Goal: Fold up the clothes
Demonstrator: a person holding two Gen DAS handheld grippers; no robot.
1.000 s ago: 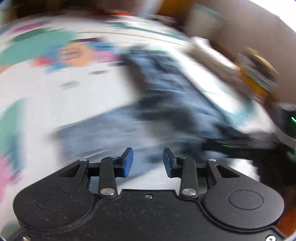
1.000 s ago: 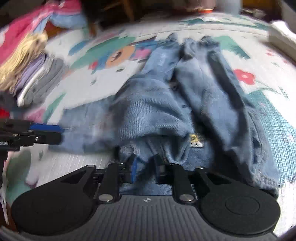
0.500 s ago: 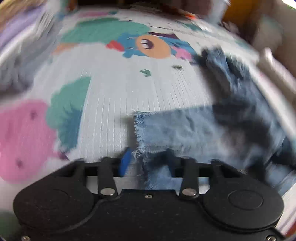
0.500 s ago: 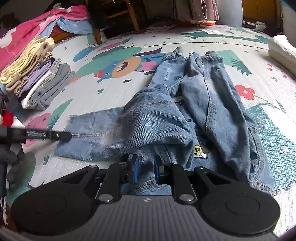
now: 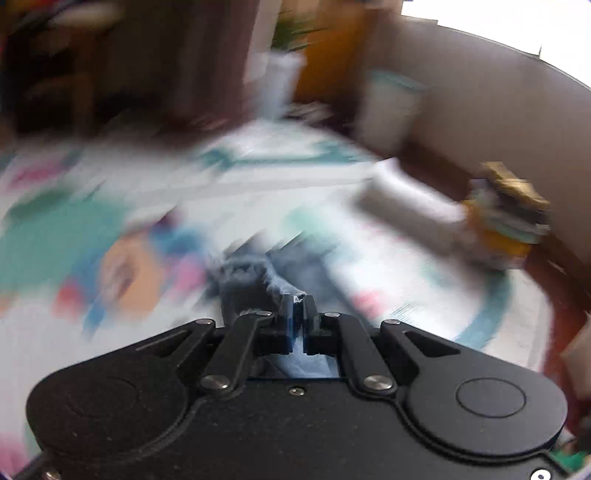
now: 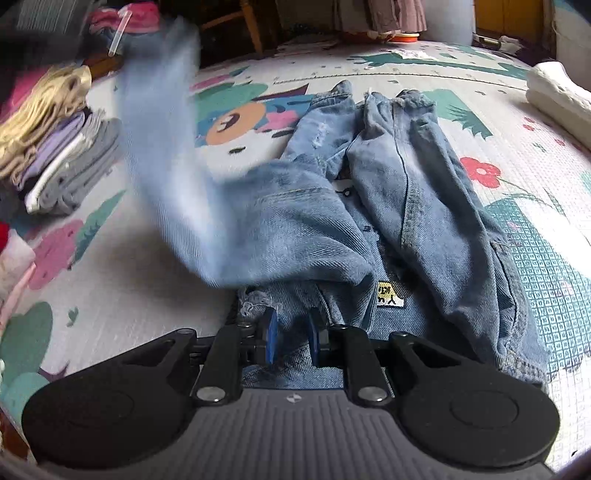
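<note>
A blue denim garment [image 6: 406,192] lies spread on the patterned play mat [image 6: 129,295]. My right gripper [image 6: 292,328] is shut on a fold of its near edge, beside a frayed patch. One long denim piece [image 6: 166,129] rises, blurred, from the heap toward the upper left of the right wrist view. My left gripper [image 5: 298,306] is shut on that piece's frayed end [image 5: 251,280] and holds it above the mat; pale denim shows between its fingers. The left wrist view is heavily blurred.
A stack of folded clothes [image 6: 62,158] sits on the mat at left, with pink fabric beyond it. A white roll [image 6: 557,92] lies at the far right. Wooden chair legs [image 6: 236,22] stand past the mat's far edge. Another clothes pile [image 5: 506,214] sits by the wall.
My left gripper closed on the frayed denim end lying flat on the mat and has swung it up off the mat. My right gripper has stayed put on the near edge.
</note>
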